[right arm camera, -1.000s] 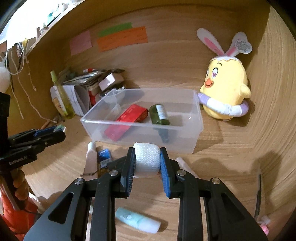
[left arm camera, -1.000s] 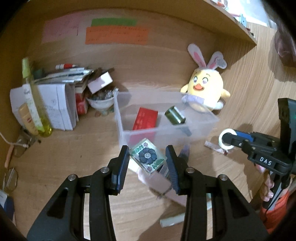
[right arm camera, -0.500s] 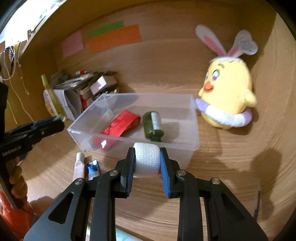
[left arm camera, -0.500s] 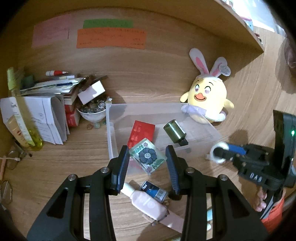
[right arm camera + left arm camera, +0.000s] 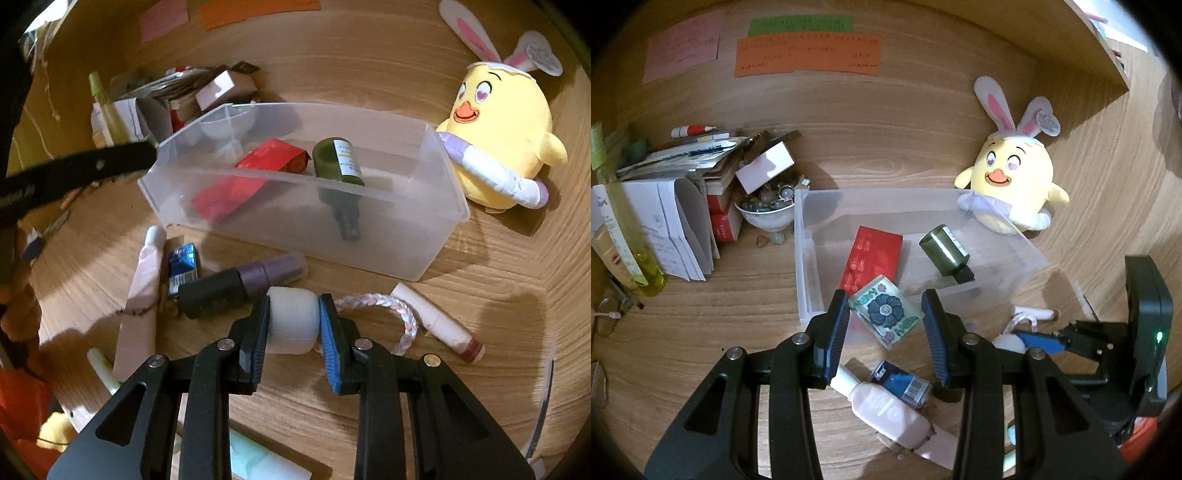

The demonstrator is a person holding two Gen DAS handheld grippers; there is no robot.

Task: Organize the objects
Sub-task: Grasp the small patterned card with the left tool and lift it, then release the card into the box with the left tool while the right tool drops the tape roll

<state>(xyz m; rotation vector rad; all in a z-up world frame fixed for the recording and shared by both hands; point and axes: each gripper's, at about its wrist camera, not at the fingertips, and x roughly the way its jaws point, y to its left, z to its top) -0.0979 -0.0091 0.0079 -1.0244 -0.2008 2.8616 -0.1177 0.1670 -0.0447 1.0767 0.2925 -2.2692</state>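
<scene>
On a cluttered wooden desk, the left gripper (image 5: 885,325) clamps a flower-patterned box (image 5: 884,311) above the near edge of a clear bin (image 5: 807,251), while the right gripper (image 5: 293,325) squeezes a white roll (image 5: 293,320) low over the desk in front of the bin.

home desk | plush chick (image 5: 1012,192) | sticky notes (image 5: 807,53) | cosmetics | paper stack (image 5: 672,218)

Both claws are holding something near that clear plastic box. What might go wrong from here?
1. The left gripper holds the flower-patterned box tilted, by its corners; it may slip out short of the clear bin.
2. The right gripper carries the white roll low over the purple tube and braided cord; it might knock or snag them.
</scene>
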